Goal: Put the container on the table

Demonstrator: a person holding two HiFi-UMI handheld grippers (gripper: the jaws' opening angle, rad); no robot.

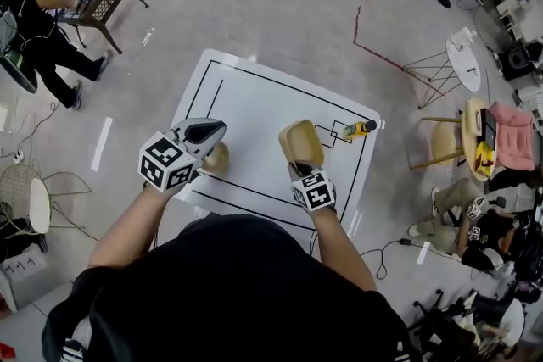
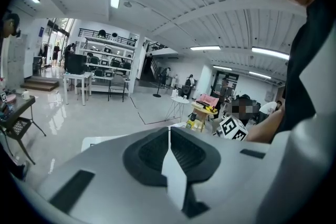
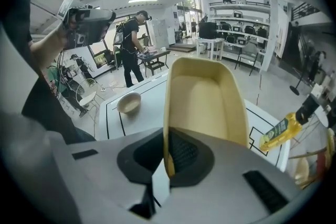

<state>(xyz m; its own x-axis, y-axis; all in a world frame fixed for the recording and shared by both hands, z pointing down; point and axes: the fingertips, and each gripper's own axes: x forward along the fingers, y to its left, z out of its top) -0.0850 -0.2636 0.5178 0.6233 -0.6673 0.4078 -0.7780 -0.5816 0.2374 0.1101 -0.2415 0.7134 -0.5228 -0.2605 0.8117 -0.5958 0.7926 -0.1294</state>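
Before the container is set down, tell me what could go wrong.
1. The right gripper pinches the container by one thin wall only, so it may swing or slip on touching the table.
2. The yellow bottle sits close to the container's right in the head view. A drift that way may knock it.
3. The bowl sits by the left gripper, which may nudge it.

The white table [image 1: 254, 106] with black lines carries 1 tan bowl [image 3: 129, 103] and 1 yellow bottle [image 1: 358, 129].
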